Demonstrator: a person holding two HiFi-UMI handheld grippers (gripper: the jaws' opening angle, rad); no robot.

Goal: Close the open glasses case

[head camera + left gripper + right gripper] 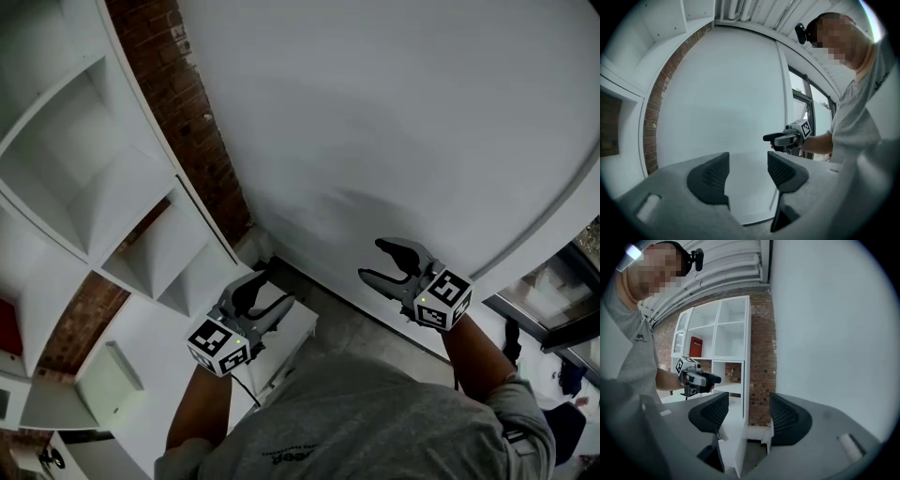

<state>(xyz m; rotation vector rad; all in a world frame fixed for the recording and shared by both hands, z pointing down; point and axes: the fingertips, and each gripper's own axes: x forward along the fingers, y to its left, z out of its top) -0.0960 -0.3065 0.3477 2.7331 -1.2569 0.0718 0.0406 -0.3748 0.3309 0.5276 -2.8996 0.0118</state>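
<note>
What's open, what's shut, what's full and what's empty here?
Left gripper: open, nothing between its jaws.
Right gripper: open, nothing between its jaws.
White shelf unit: one cubby holds a red box; the others seen look bare.
Glasses case: not in view.

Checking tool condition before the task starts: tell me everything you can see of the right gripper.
The right gripper is a grey, plastic-looking hand-held tool with two dark ribbed pads and a cube of black-and-white square markers at its rear. Its jaws stand apart with nothing between them. It is held about level at the end of the person's right forearm, facing a white wall and a brick strip, touching nothing else.
</note>
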